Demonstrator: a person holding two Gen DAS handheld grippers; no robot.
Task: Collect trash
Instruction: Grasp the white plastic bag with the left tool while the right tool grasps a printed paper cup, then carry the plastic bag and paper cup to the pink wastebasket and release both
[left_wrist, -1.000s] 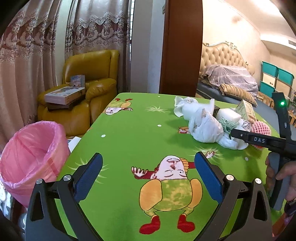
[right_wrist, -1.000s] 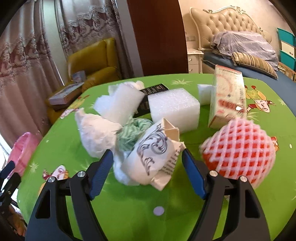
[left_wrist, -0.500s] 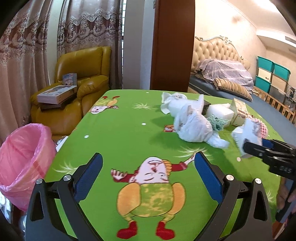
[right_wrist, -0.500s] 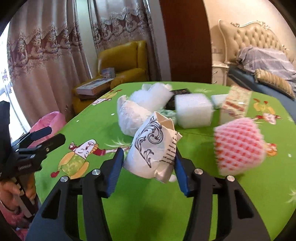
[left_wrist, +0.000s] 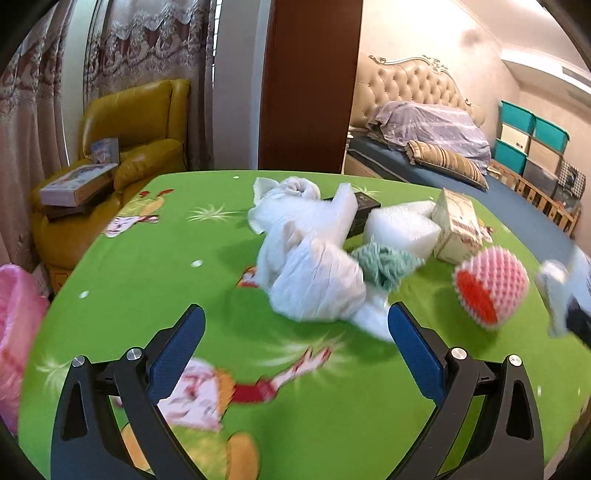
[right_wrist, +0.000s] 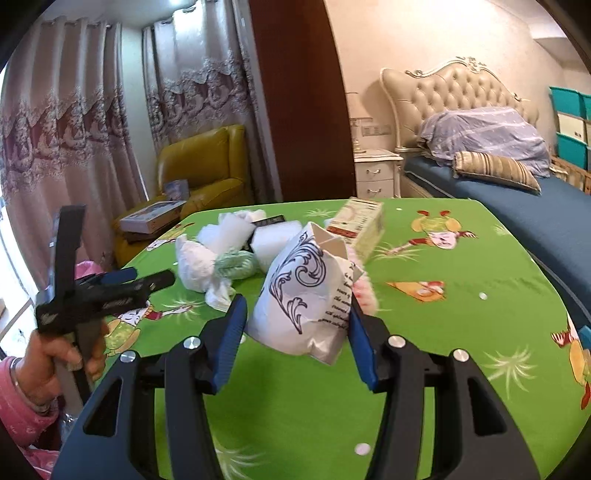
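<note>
Crumpled white paper carton with black scrollwork, clamped in the right gripper, is best carried level to the pink-lined bin while the left gripper is kept wide apart and empty

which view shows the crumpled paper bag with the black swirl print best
The right wrist view: the paper bag fills the centre, clamped between the right gripper jaws, print sharp. The left wrist view catches only a blurred white scrap of it at the right edge.
</note>
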